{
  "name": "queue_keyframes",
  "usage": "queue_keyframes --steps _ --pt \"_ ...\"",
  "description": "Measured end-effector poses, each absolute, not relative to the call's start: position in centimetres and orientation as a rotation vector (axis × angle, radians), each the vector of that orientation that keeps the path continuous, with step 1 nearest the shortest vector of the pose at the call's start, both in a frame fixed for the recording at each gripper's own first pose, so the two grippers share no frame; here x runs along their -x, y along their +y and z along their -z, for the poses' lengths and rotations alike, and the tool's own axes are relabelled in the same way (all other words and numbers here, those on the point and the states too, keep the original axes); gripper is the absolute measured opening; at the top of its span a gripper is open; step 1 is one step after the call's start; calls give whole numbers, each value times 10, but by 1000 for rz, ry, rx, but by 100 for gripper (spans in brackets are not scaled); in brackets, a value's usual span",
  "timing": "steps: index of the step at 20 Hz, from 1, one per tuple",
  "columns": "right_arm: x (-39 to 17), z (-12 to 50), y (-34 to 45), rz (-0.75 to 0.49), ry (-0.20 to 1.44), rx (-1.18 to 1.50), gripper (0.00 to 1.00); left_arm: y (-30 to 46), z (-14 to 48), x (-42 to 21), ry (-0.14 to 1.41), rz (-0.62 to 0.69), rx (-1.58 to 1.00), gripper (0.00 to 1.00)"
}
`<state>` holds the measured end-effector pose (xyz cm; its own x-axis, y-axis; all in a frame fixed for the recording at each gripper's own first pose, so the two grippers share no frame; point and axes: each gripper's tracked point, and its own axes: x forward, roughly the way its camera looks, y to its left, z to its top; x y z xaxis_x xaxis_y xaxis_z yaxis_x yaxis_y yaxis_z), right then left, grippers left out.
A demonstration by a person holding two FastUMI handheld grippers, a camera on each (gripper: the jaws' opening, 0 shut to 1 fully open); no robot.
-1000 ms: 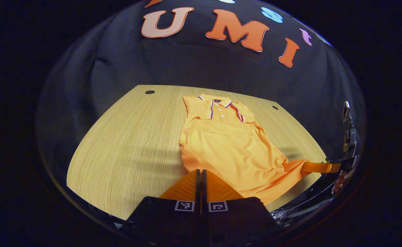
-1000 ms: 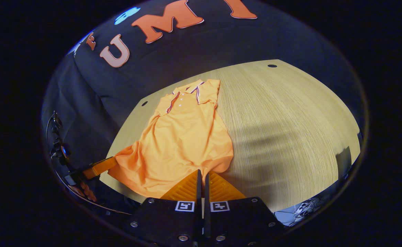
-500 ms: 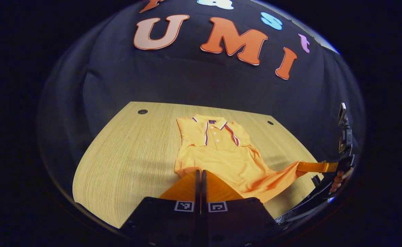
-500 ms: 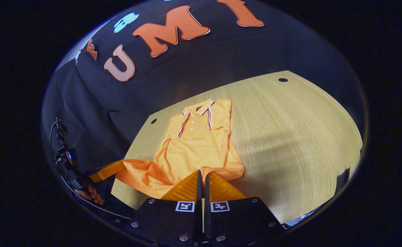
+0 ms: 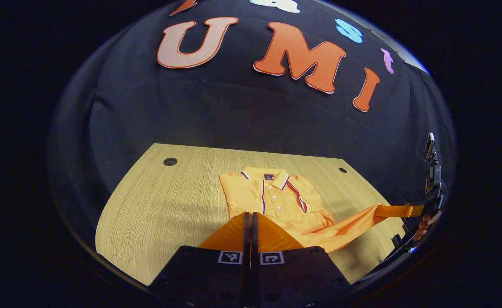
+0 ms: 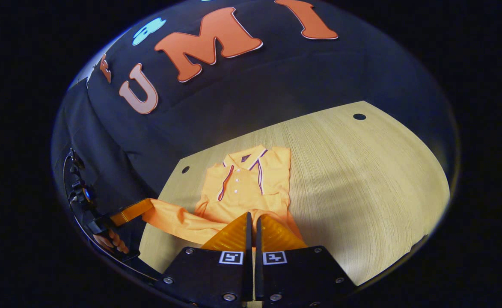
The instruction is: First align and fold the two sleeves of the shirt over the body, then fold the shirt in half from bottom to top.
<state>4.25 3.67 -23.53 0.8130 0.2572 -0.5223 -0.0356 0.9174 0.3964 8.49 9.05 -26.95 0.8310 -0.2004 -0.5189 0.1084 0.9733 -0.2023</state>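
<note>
An orange polo shirt (image 5: 276, 196) lies collar-far on the wooden table (image 5: 165, 205), with its sleeves tucked in over the body. My left gripper (image 5: 250, 214) is shut on one corner of the bottom hem. Off to the right, my right gripper (image 5: 379, 209) holds the other corner, and the hem (image 5: 345, 224) hangs stretched between the two above the table. In the right gripper view the shirt (image 6: 242, 184) shows its collar and placket just beyond my right gripper (image 6: 251, 214), which is shut on the cloth. My left gripper (image 6: 146, 204) holds the hem at the left.
The table (image 6: 362, 179) has small round holes near its far corners (image 5: 170, 161) (image 6: 359, 116). A hand (image 5: 424, 224) grips the right gripper's handle at the table's near edge. Bare wood spreads to either side of the shirt.
Both grippers have lifted the hem and carried it toward the collar. The lower body of the shirt now lies under the raised cloth, with less of it showing.
</note>
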Motion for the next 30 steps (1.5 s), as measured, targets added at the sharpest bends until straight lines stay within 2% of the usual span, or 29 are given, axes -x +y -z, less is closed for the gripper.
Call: queue_keyframes --steps 7,17,25,30 --pt "-126 226 31 -110 607 -388 2 102 276 -177 564 191 178 1" --pt "-238 244 28 -61 656 -342 2 119 327 -276 618 217 172 1" --pt "-296 287 10 4 734 -282 3 141 388 -332 729 170 202 1" --pt "-305 312 -1 35 788 -269 3 148 410 -344 763 141 199 1"
